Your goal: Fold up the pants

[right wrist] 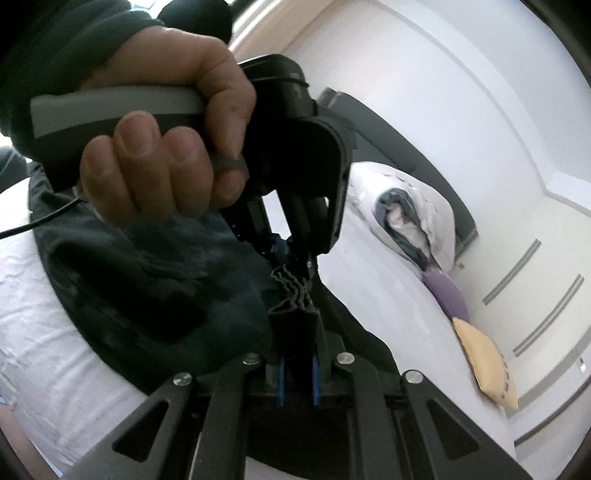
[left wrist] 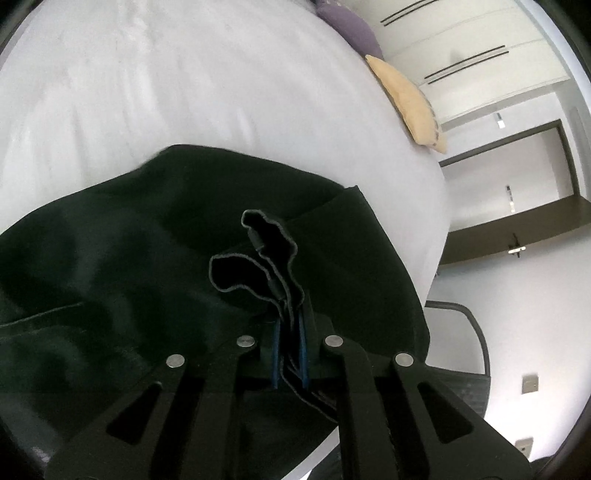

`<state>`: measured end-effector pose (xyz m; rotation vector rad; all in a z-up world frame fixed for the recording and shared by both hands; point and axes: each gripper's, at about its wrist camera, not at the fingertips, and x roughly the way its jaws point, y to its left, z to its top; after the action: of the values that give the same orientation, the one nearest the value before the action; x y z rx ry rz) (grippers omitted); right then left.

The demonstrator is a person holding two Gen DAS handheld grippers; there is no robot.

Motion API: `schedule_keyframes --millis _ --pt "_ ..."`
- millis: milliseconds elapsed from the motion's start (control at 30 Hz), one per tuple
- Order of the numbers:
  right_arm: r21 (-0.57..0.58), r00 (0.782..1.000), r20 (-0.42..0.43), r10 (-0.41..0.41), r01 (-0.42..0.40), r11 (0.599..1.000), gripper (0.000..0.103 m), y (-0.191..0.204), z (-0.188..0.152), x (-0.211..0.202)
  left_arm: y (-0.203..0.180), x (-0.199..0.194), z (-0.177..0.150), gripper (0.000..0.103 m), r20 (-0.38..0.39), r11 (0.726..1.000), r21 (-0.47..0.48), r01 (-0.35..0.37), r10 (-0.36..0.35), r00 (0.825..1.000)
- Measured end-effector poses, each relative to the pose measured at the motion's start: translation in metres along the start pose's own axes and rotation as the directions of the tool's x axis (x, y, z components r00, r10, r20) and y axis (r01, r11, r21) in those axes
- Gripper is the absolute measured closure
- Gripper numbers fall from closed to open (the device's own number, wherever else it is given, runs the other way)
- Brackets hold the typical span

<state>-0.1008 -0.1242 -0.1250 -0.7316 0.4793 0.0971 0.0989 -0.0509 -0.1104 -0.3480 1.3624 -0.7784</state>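
Note:
Dark green-black pants (left wrist: 147,258) lie spread on a white bed (left wrist: 184,92). My left gripper (left wrist: 290,332) is shut on a bunched, folded edge of the pants, which sticks up between its blue pads. In the right wrist view my right gripper (right wrist: 297,354) is shut on a gathered edge of the same pants (right wrist: 147,288). The left gripper (right wrist: 295,254), held by a hand, clamps the cloth just beyond it, a short way apart. Both hold the cloth a little above the bed.
A purple pillow (left wrist: 351,26) and a yellow pillow (left wrist: 410,99) lie at the bed's far edge. A white pillow with a blue garment (right wrist: 410,218) sits near the dark headboard. White wardrobe doors and a doorway stand beyond the bed.

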Motion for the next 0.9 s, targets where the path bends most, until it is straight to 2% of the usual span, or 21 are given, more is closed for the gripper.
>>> schedule_keyframes --millis 233,367,600,700,800,867,900 --pt "-0.07 0.998 0.004 0.065 -0.065 0.995 0.092 0.032 0.012 0.001 0.031 -0.016 -0.014 0.097 0.006 0.999 -0.028 -0.026 0.026 1.0" --pt "-0.111 0.994 -0.041 0.103 -0.107 0.988 0.092 0.049 0.006 0.01 0.051 -0.009 -0.022 0.097 -0.008 0.998 -0.048 -0.049 0.049 0.999" --pt "-0.088 0.986 -0.089 0.138 -0.146 0.985 0.092 0.055 0.003 0.023 0.052 0.015 -0.018 0.094 -0.003 0.995 -0.044 -0.089 0.089 0.996" --pt "-0.065 0.98 -0.11 0.163 -0.171 0.983 0.091 0.054 0.005 0.03 0.059 0.016 -0.019 0.094 0.0 0.995 -0.062 -0.072 0.072 0.997" --pt "-0.024 0.974 -0.128 0.189 -0.193 0.981 0.086 0.051 0.004 0.035 0.068 0.006 -0.022 0.089 0.014 0.994 -0.073 -0.079 0.08 0.997" --pt "0.018 0.968 -0.127 0.214 -0.214 0.977 0.075 0.045 0.002 0.035 0.065 -0.003 -0.024 0.085 0.035 0.991 -0.058 -0.123 0.125 0.992" --pt "0.049 0.965 -0.125 0.23 -0.225 0.973 0.061 0.039 0.002 0.034 0.064 -0.009 -0.026 0.083 0.045 0.986 -0.051 -0.158 0.16 0.986"
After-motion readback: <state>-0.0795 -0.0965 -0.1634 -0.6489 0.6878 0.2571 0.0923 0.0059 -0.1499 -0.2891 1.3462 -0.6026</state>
